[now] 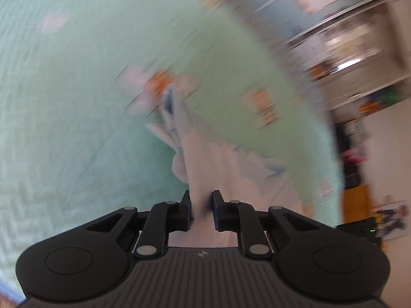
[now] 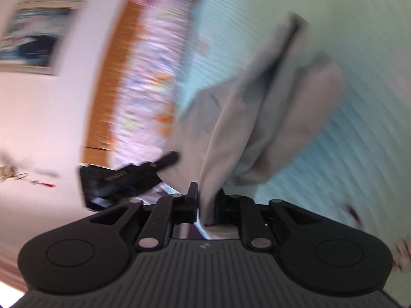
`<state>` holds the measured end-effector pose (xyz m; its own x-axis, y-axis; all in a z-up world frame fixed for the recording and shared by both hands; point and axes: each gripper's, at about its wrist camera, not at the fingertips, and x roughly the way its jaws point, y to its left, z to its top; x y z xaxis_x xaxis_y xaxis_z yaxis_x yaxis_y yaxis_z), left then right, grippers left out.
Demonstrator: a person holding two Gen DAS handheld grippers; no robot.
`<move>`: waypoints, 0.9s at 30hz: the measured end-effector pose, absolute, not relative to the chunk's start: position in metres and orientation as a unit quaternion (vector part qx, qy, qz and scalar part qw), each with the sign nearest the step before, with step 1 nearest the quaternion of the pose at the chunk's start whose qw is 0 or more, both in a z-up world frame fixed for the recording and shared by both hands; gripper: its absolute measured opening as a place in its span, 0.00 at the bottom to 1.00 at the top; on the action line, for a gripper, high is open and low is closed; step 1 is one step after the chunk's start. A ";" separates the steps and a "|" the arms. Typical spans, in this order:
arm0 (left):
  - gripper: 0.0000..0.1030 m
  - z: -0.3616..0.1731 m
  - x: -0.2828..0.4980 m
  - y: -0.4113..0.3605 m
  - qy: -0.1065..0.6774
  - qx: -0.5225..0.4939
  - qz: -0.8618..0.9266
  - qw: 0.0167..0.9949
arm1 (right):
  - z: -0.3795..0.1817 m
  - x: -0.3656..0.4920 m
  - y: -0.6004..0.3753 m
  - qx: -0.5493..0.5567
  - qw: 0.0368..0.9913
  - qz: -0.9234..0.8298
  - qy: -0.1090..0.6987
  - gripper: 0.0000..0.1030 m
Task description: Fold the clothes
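Your left tool (image 1: 201,210) is closed on a bunched fold of the white garment (image 1: 205,164), the cloth running up from between its fingers and out over the mint-green bedspread (image 1: 77,128). Your right tool (image 2: 206,205) likewise pinches a gathered part of the same garment (image 2: 257,118), which looks pale grey in that view and hangs in loose folds away from the fingers, with a dark strip along one of its far edges. In the right wrist view the other tool (image 2: 143,172) shows as a dark shape just beside the cloth, to the left. Both views are heavily blurred, so fine detail of the fabric cannot be told. The bedspread carries small orange and white patches and a ribbed quilting, and it fills most of the left wrist view; its rounded edge curves down the right side of that view. Past that edge stand shelves (image 1: 346,33) packed with things too smeared to name. In the right wrist view an orange wooden board (image 2: 110,87) runs beside the bed edge, with a light wall and a framed picture (image 2: 36,36) beyond. The open stretch of bedspread lies to the left of the garment in the left wrist view and to its right in the right wrist view.
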<state>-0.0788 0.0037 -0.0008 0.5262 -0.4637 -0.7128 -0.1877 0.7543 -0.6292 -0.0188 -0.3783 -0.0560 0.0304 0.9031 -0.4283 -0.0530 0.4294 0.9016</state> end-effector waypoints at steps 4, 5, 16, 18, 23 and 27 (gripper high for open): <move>0.22 -0.059 -0.093 0.007 0.530 -0.316 -0.035 0.786 | -0.143 -0.053 -0.399 0.412 0.573 0.292 0.645 0.27; 0.25 -0.054 -0.095 0.011 0.521 -0.316 -0.033 0.793 | -0.148 -0.061 -0.408 0.440 0.567 0.294 0.631 0.32; 0.61 -0.027 -0.101 -0.012 0.504 -0.273 -0.026 0.819 | -0.055 -0.064 -0.393 0.377 0.690 0.345 0.514 0.60; 0.61 -0.040 -0.095 -0.024 0.521 -0.268 -0.038 0.810 | -0.062 -0.058 -0.376 0.378 0.685 0.349 0.516 0.60; 0.52 -0.060 -0.087 -0.042 0.548 -0.261 -0.055 0.793 | -0.125 -0.074 -0.370 0.356 0.655 0.283 0.603 0.26; 0.56 -0.042 -0.091 -0.043 0.525 -0.267 -0.064 0.805 | -0.096 -0.061 -0.399 0.389 0.687 0.299 0.536 0.32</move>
<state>-0.0915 -0.0431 -0.0419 0.4403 -0.3847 -0.8113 -0.1772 0.8486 -0.4985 -0.0609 -0.3994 -0.0956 0.2475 0.8277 -0.5035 0.0058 0.5185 0.8551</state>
